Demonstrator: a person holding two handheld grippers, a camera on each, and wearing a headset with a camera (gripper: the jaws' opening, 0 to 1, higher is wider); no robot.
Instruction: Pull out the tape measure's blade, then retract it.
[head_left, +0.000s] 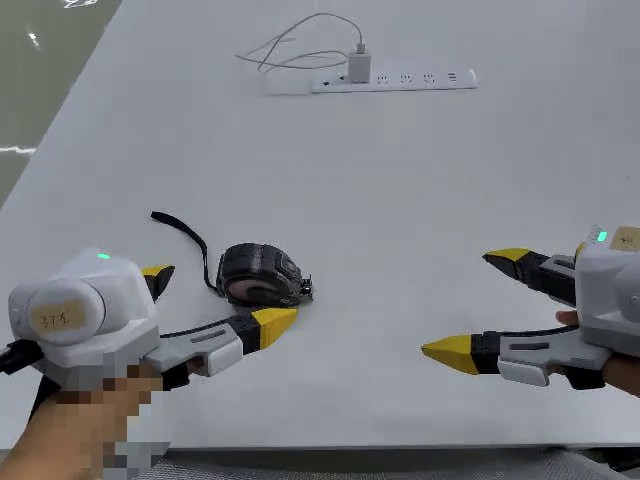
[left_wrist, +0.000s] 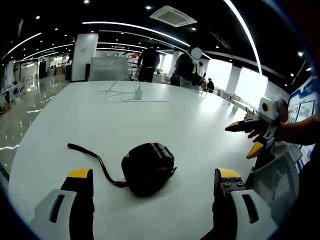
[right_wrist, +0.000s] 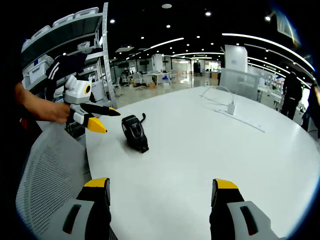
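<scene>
A black tape measure (head_left: 260, 275) lies on the white table with its black wrist strap (head_left: 185, 238) trailing to the left; its blade is inside the case. My left gripper (head_left: 215, 297) is open, its yellow-tipped jaws on either side of the case without touching it. In the left gripper view the tape measure (left_wrist: 148, 167) sits just ahead between the jaws. My right gripper (head_left: 480, 305) is open and holds nothing, well to the right of the case. In the right gripper view the tape measure (right_wrist: 135, 132) lies far off, beside the left gripper (right_wrist: 102, 119).
A white power strip (head_left: 395, 79) with a plugged charger (head_left: 359, 66) and a white cable lies at the far side of the table (head_left: 400, 200). The table's near edge runs just below both grippers. A mesh chair (right_wrist: 47, 175) stands by the table.
</scene>
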